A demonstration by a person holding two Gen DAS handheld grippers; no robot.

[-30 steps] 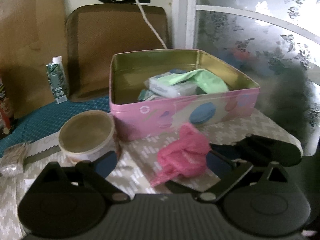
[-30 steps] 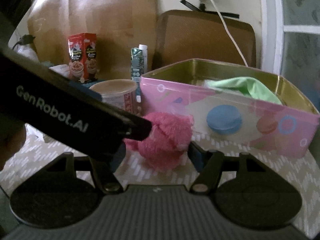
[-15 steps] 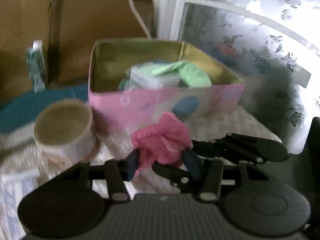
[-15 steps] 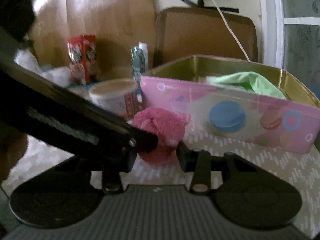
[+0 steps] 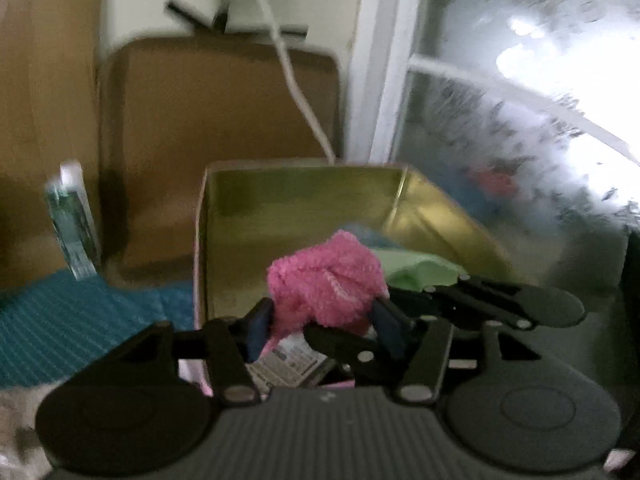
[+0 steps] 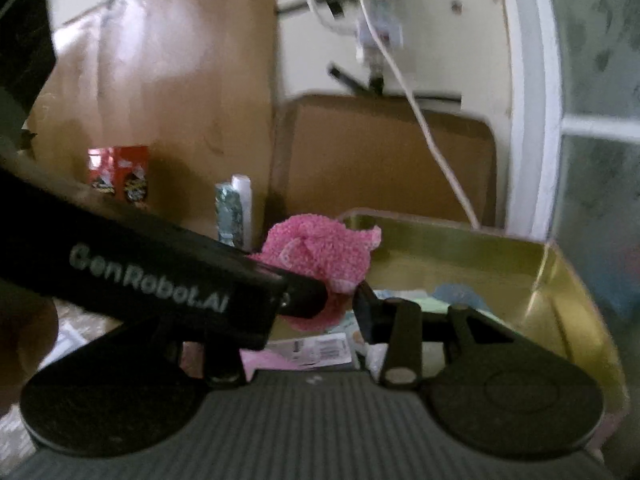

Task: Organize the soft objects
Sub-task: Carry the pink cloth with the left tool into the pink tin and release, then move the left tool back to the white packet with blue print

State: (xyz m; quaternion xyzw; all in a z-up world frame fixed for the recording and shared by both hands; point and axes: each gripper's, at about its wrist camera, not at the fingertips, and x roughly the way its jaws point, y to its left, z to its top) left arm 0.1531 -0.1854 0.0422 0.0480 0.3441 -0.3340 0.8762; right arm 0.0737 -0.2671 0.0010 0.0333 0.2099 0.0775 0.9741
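Gripping the same fluffy pink knitted cloth (image 5: 326, 280) from two sides, both grippers hold it in the air above the open square tin box with a gold inside (image 5: 296, 204). In the left wrist view, going from the left: a green and white drink carton (image 5: 74, 224) stands on a teal woven cloth (image 5: 60, 312) against the brown wall, then comes a brown cushioned chair back (image 5: 216, 128) with a white cable (image 5: 296, 88) hanging across it. The left gripper (image 5: 324, 326) has its blue-padded jaws pinching the lower part of the pink cloth; after closing hard they have just eased slightly wider, with the cloth between them. The black right gripper (image 5: 404, 314) reaches in from the right, its jaws closed on the cloth's right side. Under the bundle, inside the tin, lie a printed white packet (image 5: 292, 360) and a pale green soft item (image 5: 420, 272); blur keeps me from saying more about them. Frosted patterned window glass (image 5: 540, 120) fills the right.

In the right wrist view a red snack box (image 6: 120, 172) stands far left beside the carton (image 6: 234, 212), the left gripper's black arm crosses in front, and the pink cloth (image 6: 320, 252) sits pinched just over the tin's (image 6: 460, 256) near left corner
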